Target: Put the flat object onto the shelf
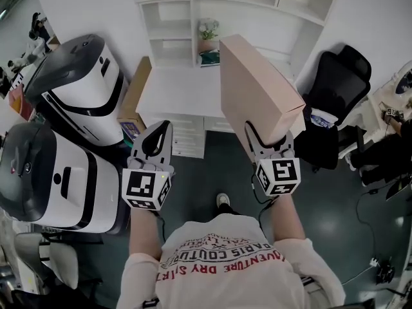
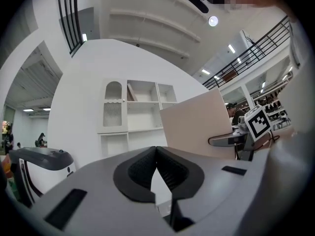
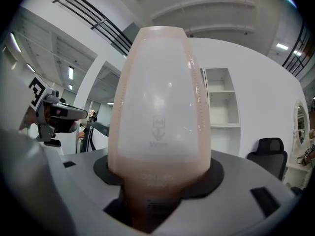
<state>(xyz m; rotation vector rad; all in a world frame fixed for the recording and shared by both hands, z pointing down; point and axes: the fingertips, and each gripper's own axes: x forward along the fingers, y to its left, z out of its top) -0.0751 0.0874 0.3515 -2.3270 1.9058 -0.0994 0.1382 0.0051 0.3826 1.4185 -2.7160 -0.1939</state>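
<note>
White desk (image 1: 172,93) under white shelves (image 1: 168,26), dark floor (image 1: 335,205), pink box (image 1: 257,89)

Left side: far white-and-black machine (image 1: 80,76), near white-and-black machine (image 1: 51,172) just beside it. Brown cardboard box (image 1: 132,95) sits between the far machine and the white worktop (image 1: 170,92). Potted plant (image 1: 207,31) at the worktop's back edge. Black office chair (image 1: 338,85) on the right, on the dark floor (image 1: 212,172).

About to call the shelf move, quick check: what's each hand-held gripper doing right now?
Left hand-held gripper: closed, nothing between the jaws.
Right hand-held gripper: closed on the flat pink box.
</note>
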